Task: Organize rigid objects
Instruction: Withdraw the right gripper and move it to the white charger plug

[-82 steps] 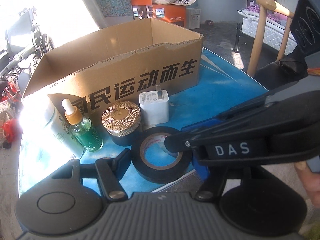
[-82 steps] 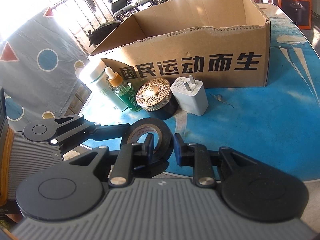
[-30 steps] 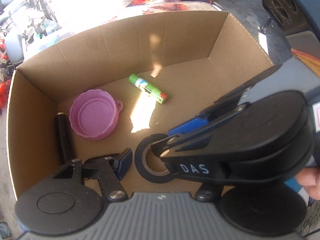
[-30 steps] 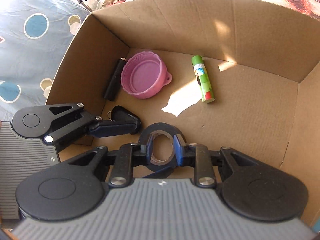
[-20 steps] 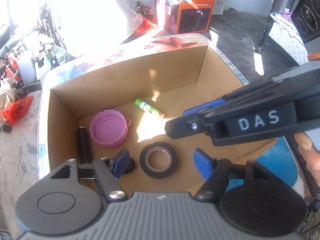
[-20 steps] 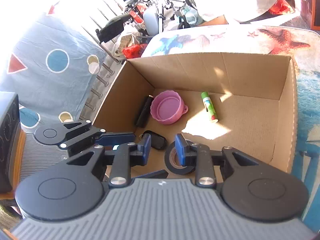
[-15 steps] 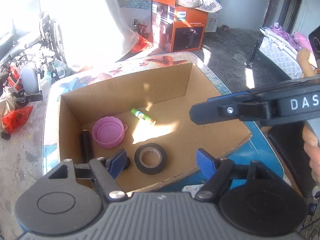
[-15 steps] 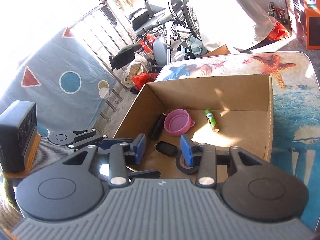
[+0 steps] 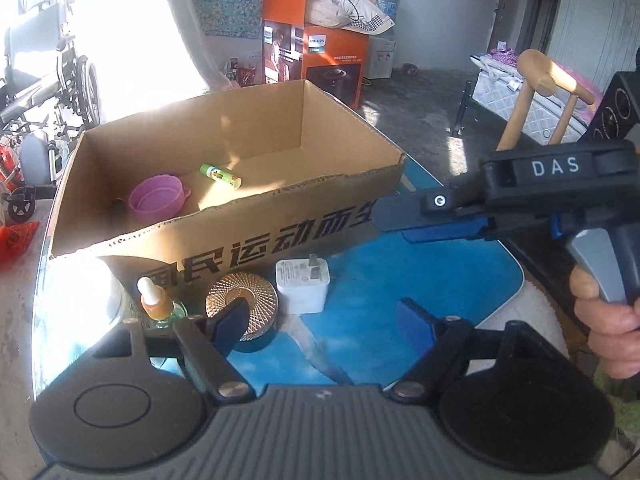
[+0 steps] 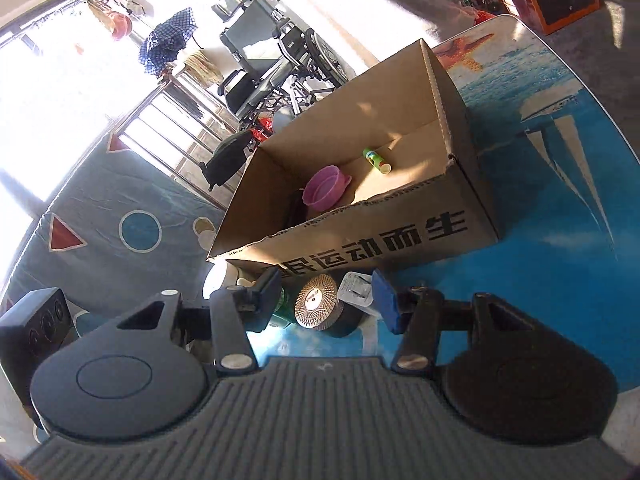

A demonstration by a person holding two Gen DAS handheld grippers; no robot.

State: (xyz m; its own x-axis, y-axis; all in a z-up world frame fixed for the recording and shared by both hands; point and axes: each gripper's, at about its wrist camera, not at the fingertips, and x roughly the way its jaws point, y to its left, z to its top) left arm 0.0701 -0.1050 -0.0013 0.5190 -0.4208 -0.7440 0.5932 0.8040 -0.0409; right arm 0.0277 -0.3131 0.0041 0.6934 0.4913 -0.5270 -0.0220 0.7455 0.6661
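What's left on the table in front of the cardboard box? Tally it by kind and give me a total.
Dropper bottle: 1
Gold-lidded jar: 1
White charger plug: 1
Pale container, washed out by glare: 1
Total: 4, all in front of the cardboard box

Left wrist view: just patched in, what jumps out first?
The big open cardboard box with bold black lettering sits mid-table, a pink cup and green tube inside. In front of it stand a gold-lidded jar, white charger and dropper bottle, with both tools empty.
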